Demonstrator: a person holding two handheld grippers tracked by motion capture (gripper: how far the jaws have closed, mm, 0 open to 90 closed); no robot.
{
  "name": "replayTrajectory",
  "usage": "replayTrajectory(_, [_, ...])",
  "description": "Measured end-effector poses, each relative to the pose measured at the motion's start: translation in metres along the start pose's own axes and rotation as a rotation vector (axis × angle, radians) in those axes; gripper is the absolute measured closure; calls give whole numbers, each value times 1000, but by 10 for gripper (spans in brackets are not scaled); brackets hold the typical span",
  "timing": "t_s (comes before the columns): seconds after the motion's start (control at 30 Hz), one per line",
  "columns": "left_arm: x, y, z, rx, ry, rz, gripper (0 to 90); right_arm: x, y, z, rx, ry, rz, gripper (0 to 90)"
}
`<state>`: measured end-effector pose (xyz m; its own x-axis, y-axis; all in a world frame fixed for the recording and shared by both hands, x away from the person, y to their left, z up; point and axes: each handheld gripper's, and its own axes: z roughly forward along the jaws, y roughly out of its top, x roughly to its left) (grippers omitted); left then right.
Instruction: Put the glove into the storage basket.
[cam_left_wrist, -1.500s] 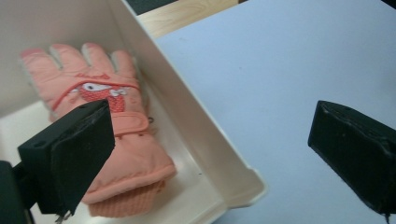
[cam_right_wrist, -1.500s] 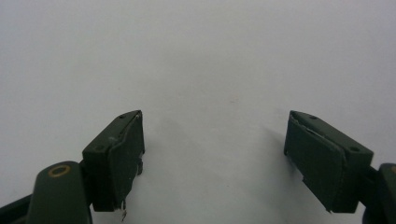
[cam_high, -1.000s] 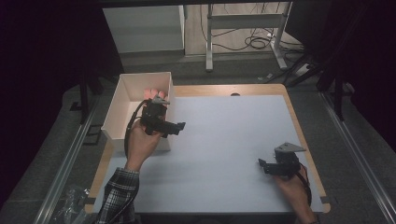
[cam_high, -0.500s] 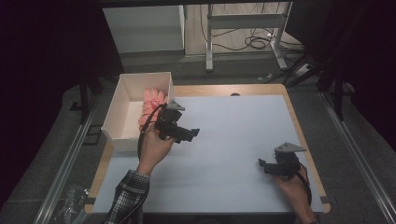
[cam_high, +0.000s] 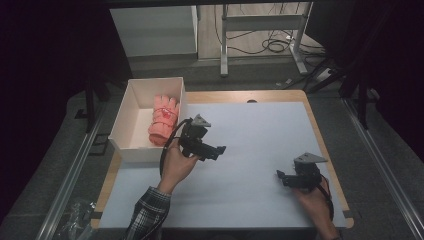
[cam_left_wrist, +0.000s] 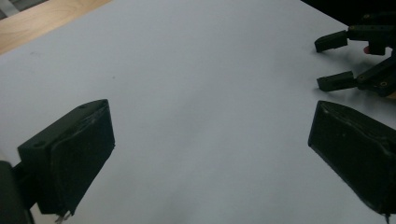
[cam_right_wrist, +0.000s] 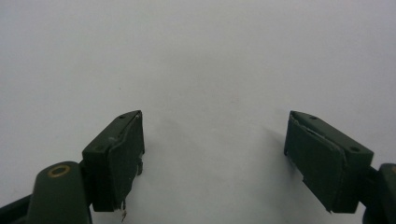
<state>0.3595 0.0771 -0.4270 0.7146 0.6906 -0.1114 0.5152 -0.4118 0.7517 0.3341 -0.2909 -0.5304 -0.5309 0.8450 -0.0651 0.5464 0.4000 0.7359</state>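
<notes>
While tucked inside the white box (cam_high: 131, 86) at ten o'clock on the table (cam_high: 260, 125), lies rolled into a fat bundle: pink glove (cam_high: 162, 121), close against the box's three o'clock wall. Probably light, limp and squashy. No fear of breakage, and little of slipping, judging by the fuzzy-looking fabric. Liable to unroll or dangle if pinched by a loose fingertip. Best taken from above, across the thick middle of the roll, squeezing well in.

Left gripper (cam_high: 219, 150): spread wide, empty, hovering over bare table just at four o'clock of the box, pointing toward three o'clock. Right gripper (cam_high: 281, 176): likewise spread, nothing between, low over the table near five o'clock, well apart from the glove.
</notes>
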Motion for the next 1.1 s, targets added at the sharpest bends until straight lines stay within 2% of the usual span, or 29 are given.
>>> replayTrajectory(0.1, [-8,-3,7,-2,-22,11,8,0,0,0,0,0,0,204])
replayTrajectory(0.43, [-24,-13,20,7,-44,47,8,0,0,0,2,1,-1,204])
replayTrajectory(0.7, [-26,-27,28,15,-48,59,8,0,0,0,1,1,1,204])
replayTrajectory(1.1, [-26,-50,35,23,-59,52,8,0,0,0,1,1,0,204])
